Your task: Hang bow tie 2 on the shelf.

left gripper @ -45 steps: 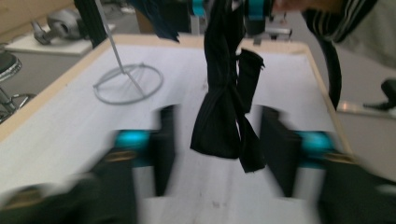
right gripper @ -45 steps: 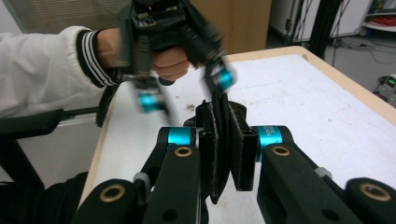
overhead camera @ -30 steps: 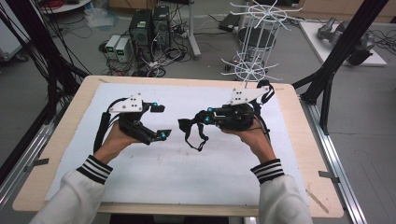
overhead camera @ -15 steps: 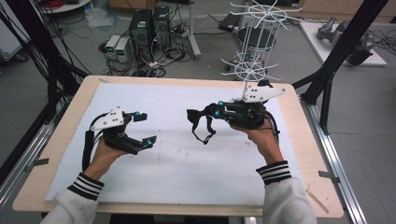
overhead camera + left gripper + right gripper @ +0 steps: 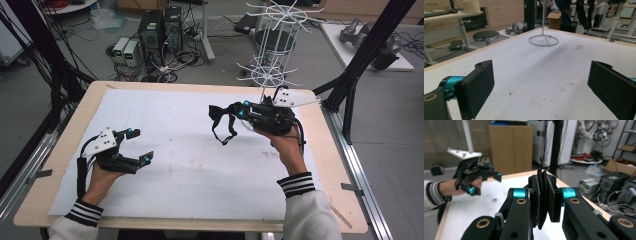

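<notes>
The right gripper [image 5: 216,111] was clamped tight on a black strap [image 5: 223,126], jaws pressed together, the strap's loops dangling just above the white table mat [image 5: 190,180]. In the right gripper view that strap [image 5: 542,195] showed as a thin dark band pinched flat between the two pads [image 5: 552,202], running up past them. The left gripper [image 5: 140,145] was wide open and held nothing, sitting low near the mat's left part, well apart from the strap.

The mat covered most of a light wooden table [image 5: 320,200], with faint brownish smudges on it. At the far right corner of the table rose a white wire rack [image 5: 272,55]. Behind the table lay a grey floor with computer towers [image 5: 160,30] and tangled cables.

The left gripper view looked level across the mat between its two spread pads [image 5: 479,85] and caught the rack's round wire base [image 5: 543,40] standing on the mat, plus a black round stool [image 5: 486,35] and wooden drawers beyond, none of which the high view gave. The right gripper view took in the left gripper [image 5: 485,182] from the side in the person's hand, a striped cuff [image 5: 432,192] behind it, and a tall cardboard box [image 5: 510,147] against the wall.
</notes>
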Demonstrator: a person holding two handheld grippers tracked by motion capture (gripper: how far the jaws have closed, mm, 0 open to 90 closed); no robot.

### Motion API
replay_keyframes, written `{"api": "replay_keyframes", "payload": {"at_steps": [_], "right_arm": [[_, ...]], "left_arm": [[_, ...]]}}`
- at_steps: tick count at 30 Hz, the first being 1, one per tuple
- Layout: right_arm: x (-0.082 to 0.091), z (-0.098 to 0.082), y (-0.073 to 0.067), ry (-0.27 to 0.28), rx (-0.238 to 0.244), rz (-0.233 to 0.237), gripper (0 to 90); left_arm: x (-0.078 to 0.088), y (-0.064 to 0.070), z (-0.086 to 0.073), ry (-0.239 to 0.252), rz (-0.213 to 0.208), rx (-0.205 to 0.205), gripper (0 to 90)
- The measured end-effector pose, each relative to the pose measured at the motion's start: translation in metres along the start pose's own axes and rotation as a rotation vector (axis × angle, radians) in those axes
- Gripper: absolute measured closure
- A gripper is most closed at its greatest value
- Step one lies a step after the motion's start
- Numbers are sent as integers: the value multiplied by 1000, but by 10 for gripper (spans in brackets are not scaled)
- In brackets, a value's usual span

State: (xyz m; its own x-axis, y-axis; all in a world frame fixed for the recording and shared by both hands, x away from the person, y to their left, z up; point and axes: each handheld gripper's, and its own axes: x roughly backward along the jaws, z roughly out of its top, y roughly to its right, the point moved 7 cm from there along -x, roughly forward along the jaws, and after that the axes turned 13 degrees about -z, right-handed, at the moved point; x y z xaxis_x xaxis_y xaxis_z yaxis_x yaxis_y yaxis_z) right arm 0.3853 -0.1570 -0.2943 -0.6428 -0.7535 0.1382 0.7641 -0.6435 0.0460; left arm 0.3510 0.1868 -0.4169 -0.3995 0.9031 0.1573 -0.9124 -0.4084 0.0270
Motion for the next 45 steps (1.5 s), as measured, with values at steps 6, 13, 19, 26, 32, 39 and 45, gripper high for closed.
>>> {"api": "replay_keyframes", "payload": {"at_steps": [6,13,19,26,32,39,45], "right_arm": [[10,5,14,49,-23,-72,830],[14,5,29,73,-44,-151,830],[16,7,40,92,-62,-212,830],[19,11,51,106,-68,-277,829],[21,10,61,116,-86,-312,829],[24,10,69,135,-93,-354,829],[26,8,78,135,-106,-383,828]], "left_arm": [[12,0,-16,29,45,26,75],[20,-2,-25,45,95,28,75],[24,-2,-30,60,120,21,75],[25,-4,-35,72,133,32,74],[27,-5,-34,94,145,30,74],[28,-5,-35,103,158,28,75],[29,-4,-38,105,167,27,75]]}}
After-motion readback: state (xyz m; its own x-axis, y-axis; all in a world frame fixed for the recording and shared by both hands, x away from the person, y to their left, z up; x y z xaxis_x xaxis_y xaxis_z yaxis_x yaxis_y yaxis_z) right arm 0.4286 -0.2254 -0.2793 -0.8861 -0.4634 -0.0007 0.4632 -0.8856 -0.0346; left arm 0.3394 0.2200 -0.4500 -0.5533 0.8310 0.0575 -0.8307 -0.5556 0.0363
